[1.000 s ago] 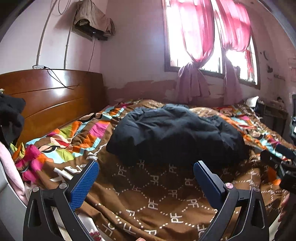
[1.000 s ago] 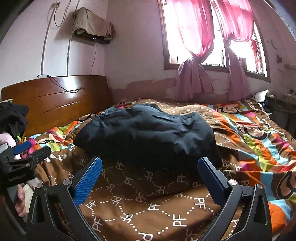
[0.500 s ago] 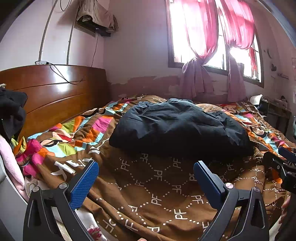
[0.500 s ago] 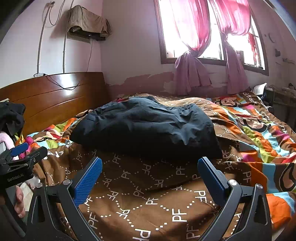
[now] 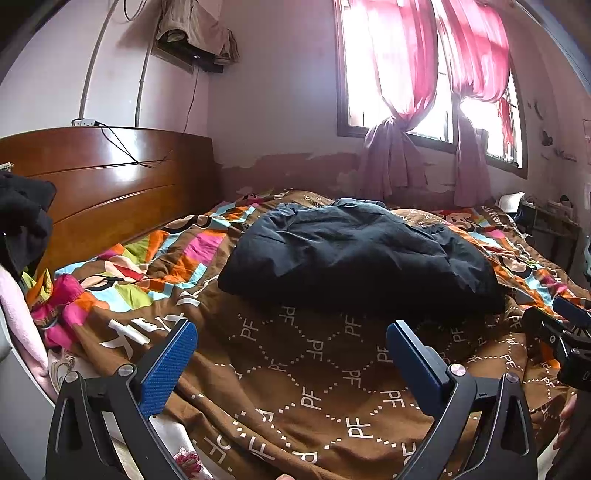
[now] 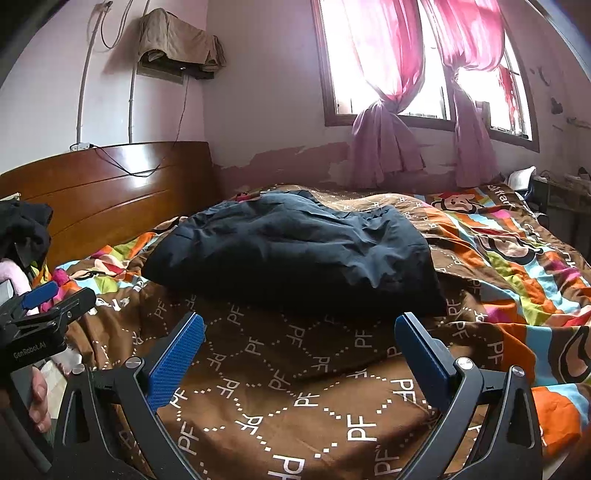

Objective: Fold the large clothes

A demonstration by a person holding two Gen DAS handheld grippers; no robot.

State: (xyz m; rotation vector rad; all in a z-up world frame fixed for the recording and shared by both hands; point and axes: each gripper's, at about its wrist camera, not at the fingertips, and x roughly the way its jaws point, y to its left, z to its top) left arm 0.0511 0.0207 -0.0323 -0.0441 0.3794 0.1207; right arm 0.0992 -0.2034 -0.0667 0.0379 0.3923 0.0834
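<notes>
Both hand-held grippers hover over the near edge of the bed, fingers spread wide, nothing held. Left hand-held gripper [image 5: 291, 354]: blue pads apart, above the brown "PF" quilt [image 5: 314, 387]. Right hand-held gripper [image 6: 299, 343]: same, pads wide, over the quilt w/ brown part below and striped part at right.

Jacket [image 5: 354, 254], dark navy, puffy, lies in a rumpled heap mid-bed on the quilt, well ahead of both sets of fingers, not touched. In right view the jacket [image 6: 291, 254] sits centre-left, near edge just beyond the pads.

Each gripper shows in the other's view: the right one at the right edge of left view, the left one at the left edge of right view w/ a hand [image 6: 38, 402] on its grip.

Headboard [image 5: 110, 184], wood, at left; a cable drapes over it. Dark clothes [image 5: 22, 218] piled far left. Window [image 5: 428, 66] w/ pink curtains [image 5: 391, 122] tied in knots behind the bed. Cloth [image 5: 195, 29] draped on a wall shelf up top.
</notes>
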